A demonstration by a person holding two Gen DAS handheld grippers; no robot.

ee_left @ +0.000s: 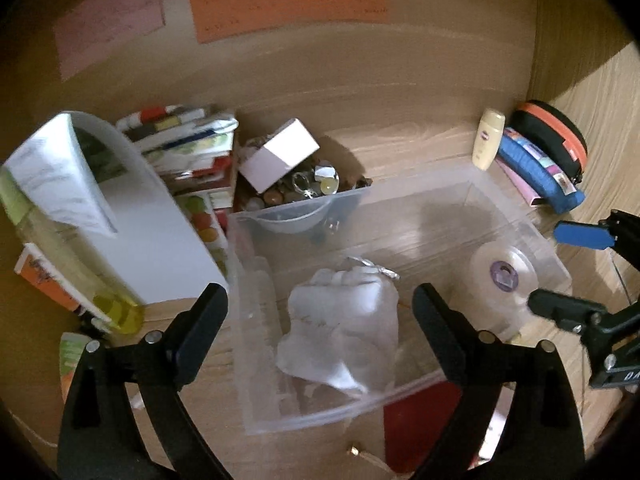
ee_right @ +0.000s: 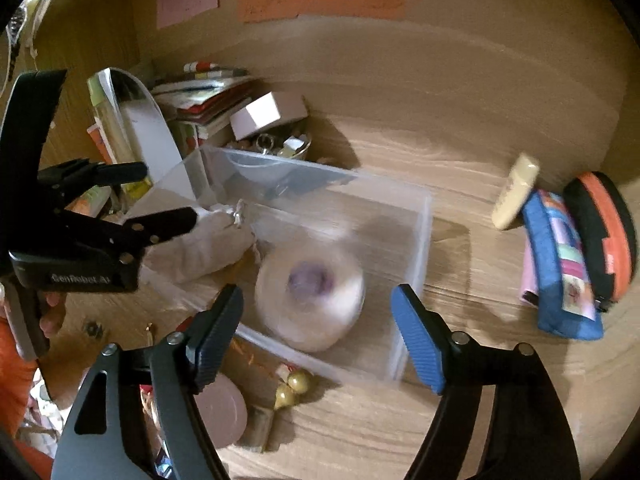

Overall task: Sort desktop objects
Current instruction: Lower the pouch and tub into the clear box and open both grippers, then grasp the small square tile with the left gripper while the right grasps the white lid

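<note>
we are filling the clear box (ee_left: 400, 216). the tape roll (ee_right: 310, 300) and white bag (ee_left: 340, 340) lie inside it. our left gripper (ee_left: 320, 308) and right gripper (ee_right: 318, 312) are both wide open and hold nothing. next, we think, we grab the yellow bottle (ee_right: 516, 192). only the right view shows gold beads (ee_right: 294, 390).

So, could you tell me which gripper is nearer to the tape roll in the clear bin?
Right. The right gripper is open just above the tape roll, its fingers either side of it. The left gripper is open over the white pouch, beside the roll.
</note>
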